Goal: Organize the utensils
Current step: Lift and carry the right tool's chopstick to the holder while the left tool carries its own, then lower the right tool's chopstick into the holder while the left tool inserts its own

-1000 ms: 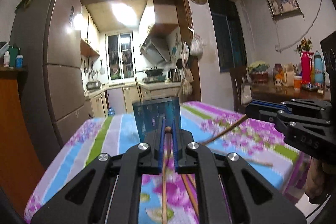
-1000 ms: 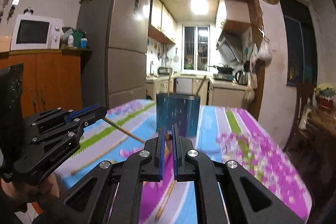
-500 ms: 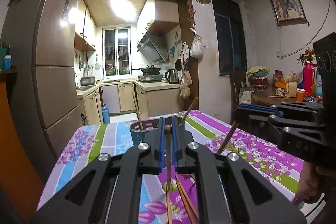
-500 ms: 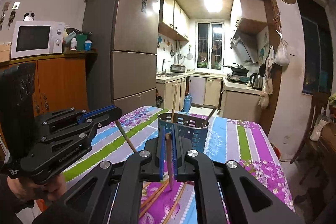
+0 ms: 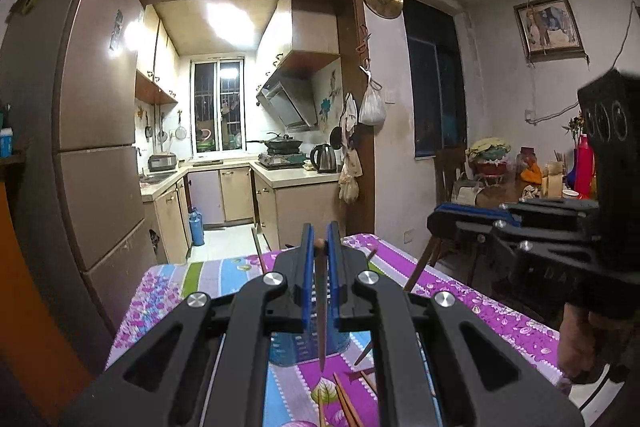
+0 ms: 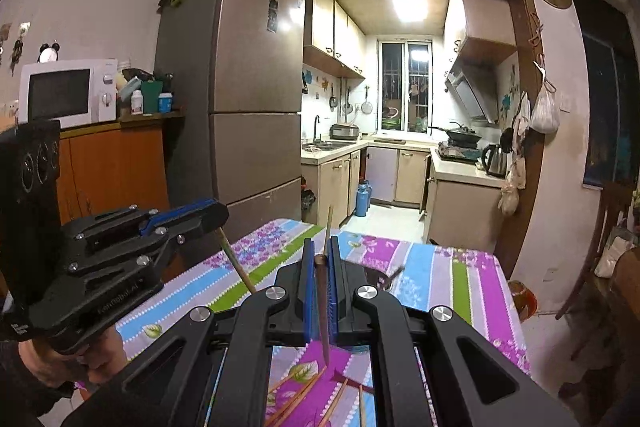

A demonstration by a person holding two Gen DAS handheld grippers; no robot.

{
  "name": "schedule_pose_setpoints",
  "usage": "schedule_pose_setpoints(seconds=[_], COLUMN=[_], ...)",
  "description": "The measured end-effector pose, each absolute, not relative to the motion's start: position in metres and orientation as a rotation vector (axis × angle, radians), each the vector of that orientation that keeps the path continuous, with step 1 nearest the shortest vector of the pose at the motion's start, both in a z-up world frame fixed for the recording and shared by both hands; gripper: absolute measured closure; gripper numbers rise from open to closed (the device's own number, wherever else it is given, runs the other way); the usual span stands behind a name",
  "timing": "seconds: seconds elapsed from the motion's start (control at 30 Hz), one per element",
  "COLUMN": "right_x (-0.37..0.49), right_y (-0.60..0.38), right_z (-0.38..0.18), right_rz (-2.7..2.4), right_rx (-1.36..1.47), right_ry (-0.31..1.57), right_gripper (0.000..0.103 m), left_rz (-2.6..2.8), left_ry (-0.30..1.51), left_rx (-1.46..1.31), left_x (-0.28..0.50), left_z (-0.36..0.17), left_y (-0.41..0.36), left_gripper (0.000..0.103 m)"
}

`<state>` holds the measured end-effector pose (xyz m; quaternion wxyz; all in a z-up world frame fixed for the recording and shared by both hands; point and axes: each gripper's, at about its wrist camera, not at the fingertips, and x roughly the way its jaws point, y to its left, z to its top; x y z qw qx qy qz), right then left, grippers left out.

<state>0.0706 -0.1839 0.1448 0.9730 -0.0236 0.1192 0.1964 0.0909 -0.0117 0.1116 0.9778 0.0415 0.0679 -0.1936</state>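
My left gripper (image 5: 319,241) is shut on a brown chopstick (image 5: 320,311) that hangs point down, above the blue perforated holder (image 5: 296,351) on the table. In the right wrist view my right gripper (image 6: 320,255) is shut on another chopstick (image 6: 322,311), also hanging point down. The holder (image 6: 378,279) lies mostly hidden behind those fingers, with chopsticks poking out of it. Each gripper shows in the other's view: the right gripper (image 5: 460,223) at the right, the left gripper (image 6: 208,215) at the left, both level with each other. Several loose chopsticks (image 6: 296,395) lie on the cloth below.
The table carries a floral striped cloth (image 5: 480,303). A tall fridge (image 6: 248,99) stands left of it, with a kitchen doorway behind. A wooden chair (image 5: 448,179) and a cluttered side table (image 5: 520,183) stand at the right. A person's hand (image 6: 80,355) holds the left gripper.
Both grippers have risen, each carrying its chopstick off the table. The holder has dropped from straight ahead of the fingers to below them in both views.
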Motion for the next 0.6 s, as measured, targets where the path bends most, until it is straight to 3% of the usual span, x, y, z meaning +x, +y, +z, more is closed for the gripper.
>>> schedule_pose_setpoints(seconds=[0.6], right_x=[0.120], right_y=[-0.190], right_z=[0.252], right_rz=[0.359], right_rx=[-0.084], right_ry=[0.179], right_gripper=[0.096], left_rz=[-0.346], left_ry=[0.097], left_rx=[0.084], left_x=[0.136], left_z=[0.196], left_y=[-0.015], left_gripper=[0.098])
